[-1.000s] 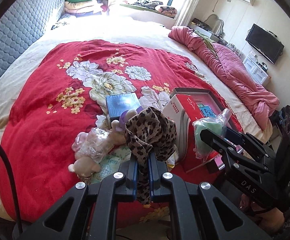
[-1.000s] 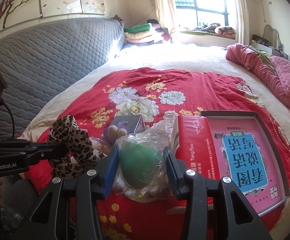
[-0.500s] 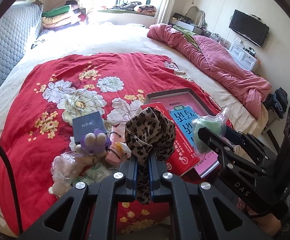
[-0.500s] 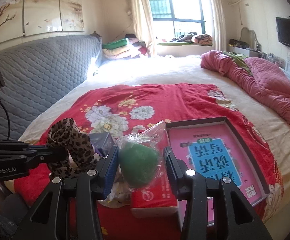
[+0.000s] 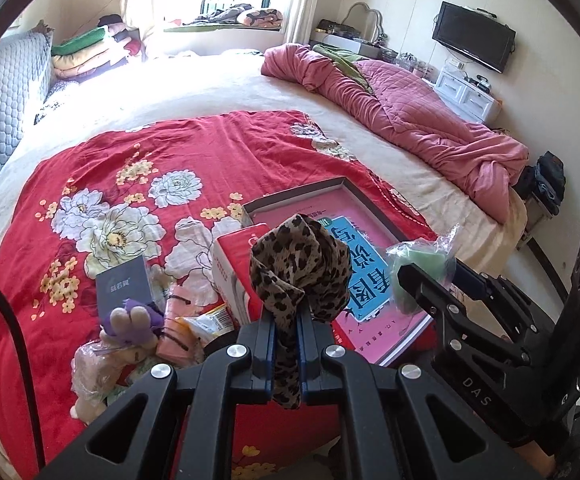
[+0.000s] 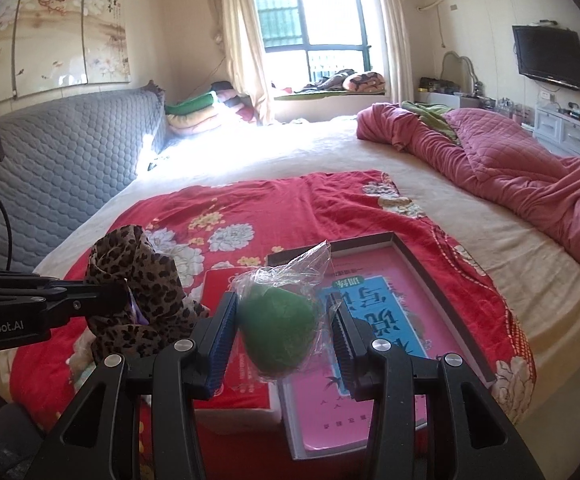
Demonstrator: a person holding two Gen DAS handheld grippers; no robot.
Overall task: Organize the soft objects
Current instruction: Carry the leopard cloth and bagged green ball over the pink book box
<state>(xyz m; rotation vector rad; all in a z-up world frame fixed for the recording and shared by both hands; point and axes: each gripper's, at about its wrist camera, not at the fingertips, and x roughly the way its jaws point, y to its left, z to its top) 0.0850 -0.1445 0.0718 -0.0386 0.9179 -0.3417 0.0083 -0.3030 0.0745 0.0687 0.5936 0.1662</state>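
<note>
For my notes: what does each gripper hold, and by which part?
Left gripper: leopard cloth, by its lower tail. Right gripper: bagged green ball, by its sides.

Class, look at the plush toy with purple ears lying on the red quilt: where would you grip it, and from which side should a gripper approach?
Grip the plush toy across its rounded head, just below the purple ears, coming from above. The head is its most exposed part; the body is wrapped in loose plastic, and packets crowd its right side, so a sideways approach would likely snag.
</note>
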